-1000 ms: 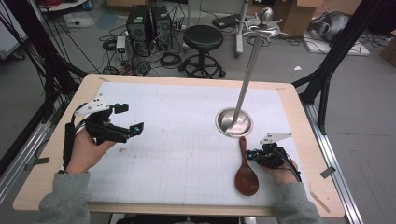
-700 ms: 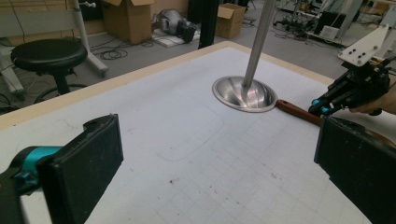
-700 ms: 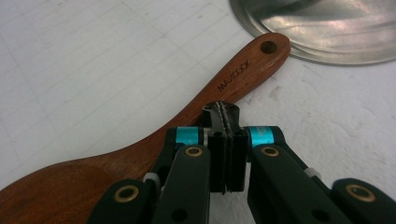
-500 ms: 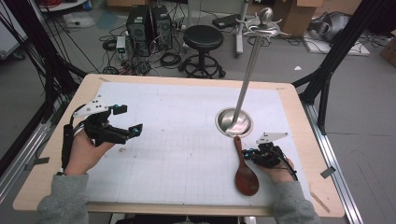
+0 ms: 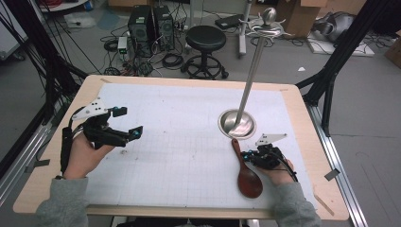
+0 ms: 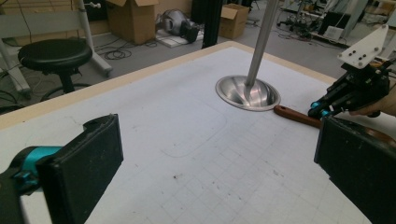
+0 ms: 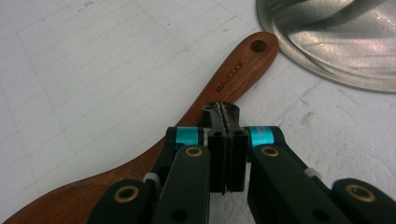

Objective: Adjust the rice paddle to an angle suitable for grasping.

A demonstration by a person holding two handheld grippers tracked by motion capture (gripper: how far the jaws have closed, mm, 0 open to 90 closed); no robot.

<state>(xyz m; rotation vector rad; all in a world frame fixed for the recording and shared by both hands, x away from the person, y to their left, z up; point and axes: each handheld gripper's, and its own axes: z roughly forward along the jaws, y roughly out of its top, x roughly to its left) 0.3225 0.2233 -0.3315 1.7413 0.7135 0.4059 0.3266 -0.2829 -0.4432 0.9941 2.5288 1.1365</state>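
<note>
White gridded matting (image 5: 179, 156) covers the wood-edged table. On it lies the dark brown wooden spoon (image 5: 246, 170), handle tip just beside the round steel base of the tall metal stand (image 5: 236, 124). My right gripper (image 7: 225, 122) rests over the spoon's handle, jaws clenched together, nothing between them. My left gripper (image 5: 126, 122) hovers well apart, jaws spread wide.

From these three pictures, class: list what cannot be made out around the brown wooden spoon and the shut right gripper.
- Right gripper view: brown wooden spoon bowl cut off by the bottom edge and hidden by the right gripper.
- Whether its shut tips touch the handle: cannot tell.
- High view: handle lettering too small.
- Left gripper view: steel stand top cut off.
</note>
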